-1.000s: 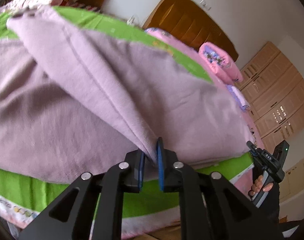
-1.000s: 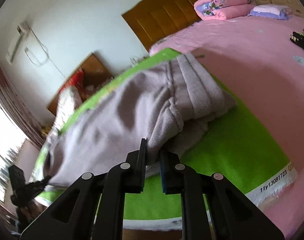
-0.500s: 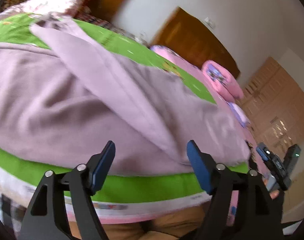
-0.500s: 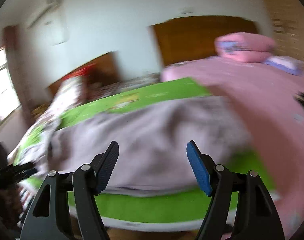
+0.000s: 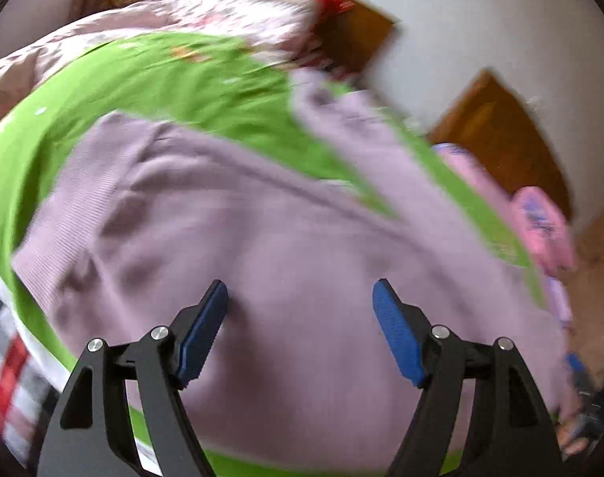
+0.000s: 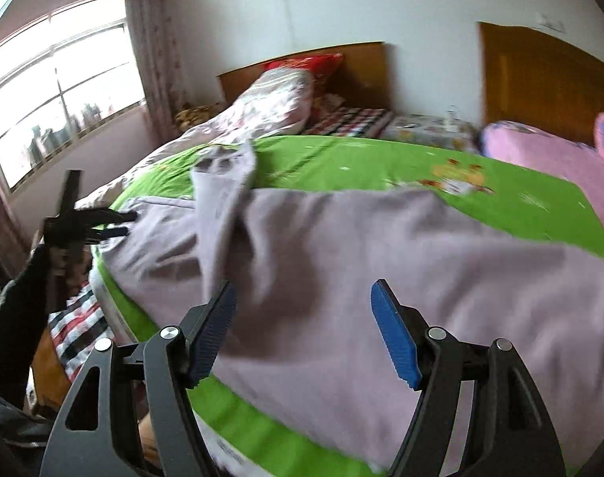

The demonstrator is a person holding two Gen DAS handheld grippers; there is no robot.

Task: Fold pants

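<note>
Green sheet (image 6: 361,167) blurs under lilac pants (image 5: 302,262); left gripper (image 5: 300,334) and right gripper (image 6: 302,330) gape empty

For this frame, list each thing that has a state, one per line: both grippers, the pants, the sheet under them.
left gripper: open, empty, over the pants.
right gripper: open, empty, over the pants.
pants: released, lying spread on the sheet, one leg end flopped across, rumpled.
green sheet: spread on the bed, under the pants.
</note>
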